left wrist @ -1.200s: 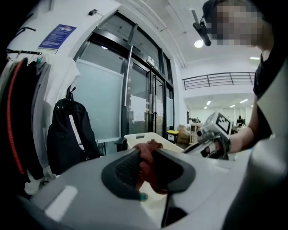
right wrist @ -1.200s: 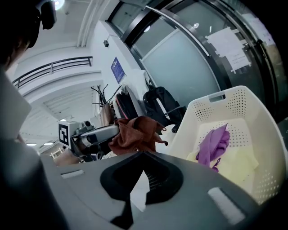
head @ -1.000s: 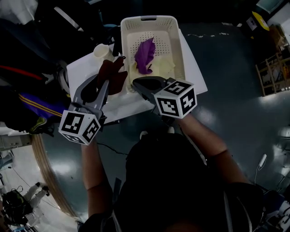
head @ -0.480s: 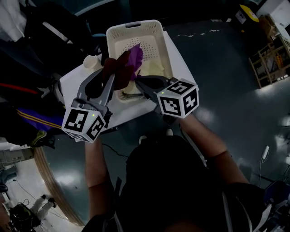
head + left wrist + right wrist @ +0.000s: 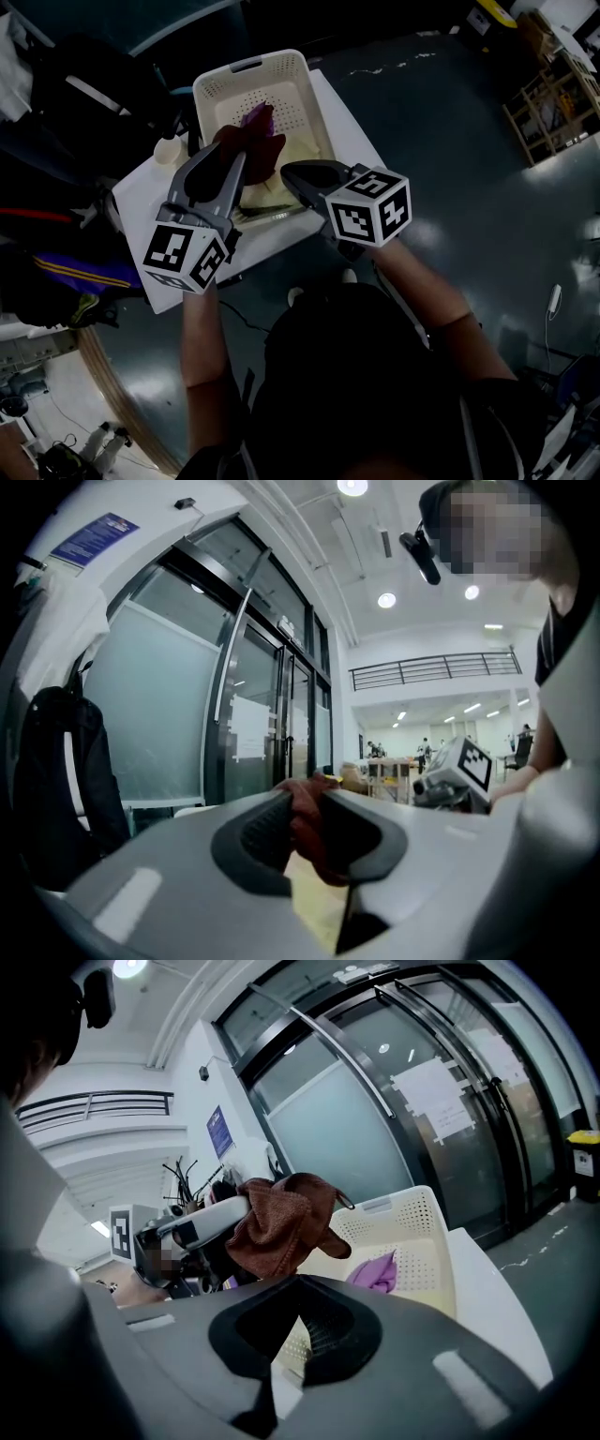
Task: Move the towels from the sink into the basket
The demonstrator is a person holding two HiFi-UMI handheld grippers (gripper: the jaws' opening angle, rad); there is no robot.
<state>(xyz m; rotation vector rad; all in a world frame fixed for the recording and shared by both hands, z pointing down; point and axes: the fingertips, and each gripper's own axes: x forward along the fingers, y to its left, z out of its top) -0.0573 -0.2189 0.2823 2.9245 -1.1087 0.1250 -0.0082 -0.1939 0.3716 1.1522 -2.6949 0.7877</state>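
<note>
**Brown towel poised over the basket's near edge**

The left tongs were clamped part-way closed on a rust-brown towel. The left gripper view showed the cloth bunched between the two pads. The towel hung in the air at the near-left part of the white basket, which stood on the white bench with its long axis running away from the person.

A purple towel already lay on the basket's perforated floor, with a pale yellow cloth nearer the front. The basket's open middle lay just ahead of the left tongs and a little to their right. By my judgement, only a short carry forward over the rim was needed before letting go.

The right tongs sat just beside the basket's near rim, jaws drawn together on nothing. They were close to the basket, but the left tongs had the load. No sink could be made out in these views.
</note>
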